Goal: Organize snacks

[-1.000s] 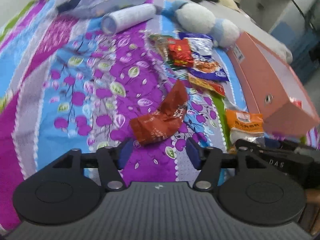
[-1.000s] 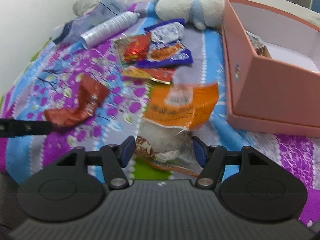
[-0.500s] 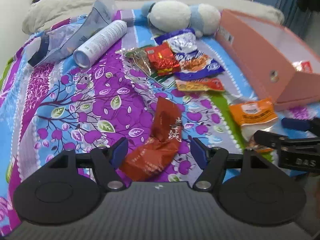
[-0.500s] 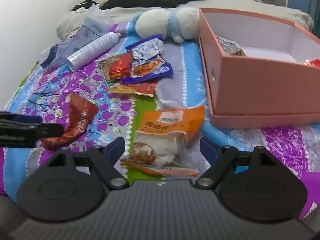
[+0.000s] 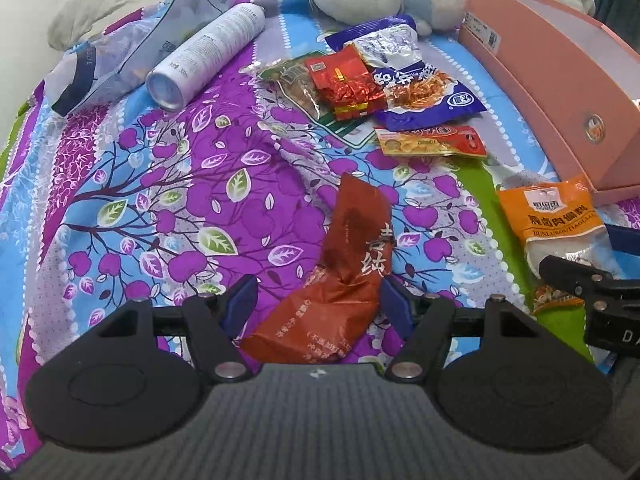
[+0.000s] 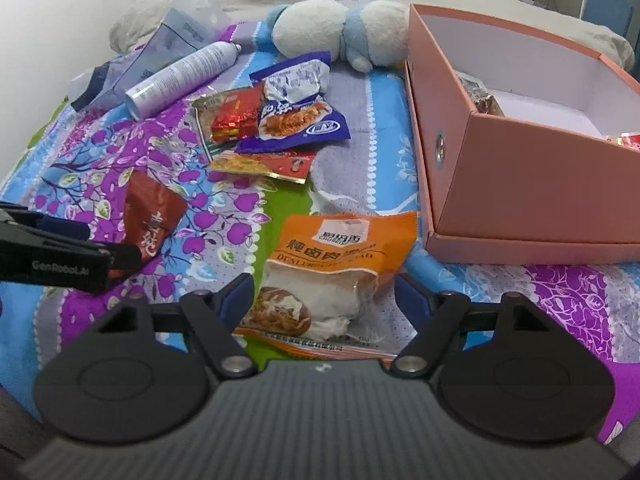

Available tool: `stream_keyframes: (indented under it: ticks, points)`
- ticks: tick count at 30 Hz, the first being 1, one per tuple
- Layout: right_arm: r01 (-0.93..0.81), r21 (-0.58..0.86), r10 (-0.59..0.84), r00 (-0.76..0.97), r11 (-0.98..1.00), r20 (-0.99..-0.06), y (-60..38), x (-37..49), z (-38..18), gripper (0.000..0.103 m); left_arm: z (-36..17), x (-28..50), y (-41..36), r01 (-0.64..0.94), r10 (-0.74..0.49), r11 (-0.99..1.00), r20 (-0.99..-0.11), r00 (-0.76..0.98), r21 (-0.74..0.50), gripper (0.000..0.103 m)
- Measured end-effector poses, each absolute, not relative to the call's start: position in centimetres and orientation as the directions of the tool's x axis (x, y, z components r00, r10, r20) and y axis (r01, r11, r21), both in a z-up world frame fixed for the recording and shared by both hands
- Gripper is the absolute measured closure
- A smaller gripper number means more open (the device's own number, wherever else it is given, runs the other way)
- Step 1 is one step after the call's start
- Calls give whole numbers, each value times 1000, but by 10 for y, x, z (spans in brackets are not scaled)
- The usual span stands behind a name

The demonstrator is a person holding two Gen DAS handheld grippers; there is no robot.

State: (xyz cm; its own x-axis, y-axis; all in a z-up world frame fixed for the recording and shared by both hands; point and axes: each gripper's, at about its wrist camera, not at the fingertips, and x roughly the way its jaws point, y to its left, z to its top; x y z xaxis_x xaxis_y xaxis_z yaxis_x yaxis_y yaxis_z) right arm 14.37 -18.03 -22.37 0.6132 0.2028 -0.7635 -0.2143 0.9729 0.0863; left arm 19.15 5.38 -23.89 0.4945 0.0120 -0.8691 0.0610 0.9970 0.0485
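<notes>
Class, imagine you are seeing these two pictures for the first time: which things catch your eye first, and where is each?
A bright purple floral bedsheet fills both views, strewn with snack packets. A pink box stands open at the right, by an orange snack bag lying between the right gripper fingers. A crumpled red-brown packet lies between the left gripper fingers.

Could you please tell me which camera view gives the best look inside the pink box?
The right wrist view: it looks over the pink box rim onto its white interior, where a dark snack packet lies by the far wall and something red shows at the right edge. The left wrist view shows only its outer side and rim, nothing inside.
</notes>
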Motion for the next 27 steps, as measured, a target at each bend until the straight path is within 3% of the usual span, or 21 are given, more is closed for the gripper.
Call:
stream_keyframes:
  ticks: [10,18,27]
  points:
    - [-226,89,208,585,970,-784,-175,148,-231,31,-248,199,53,55,-44,998,-882,469,-21,46]
    - [-229,112,228,582,967,-781,-178,149,-232,40,-244,194,55,43,-54,998,-865,498,-38,50]
    - [-237,114,241,622,965,-745,-183,139,-211,43,-212,176,61,-10,-59,997,-821,568,-79,54]
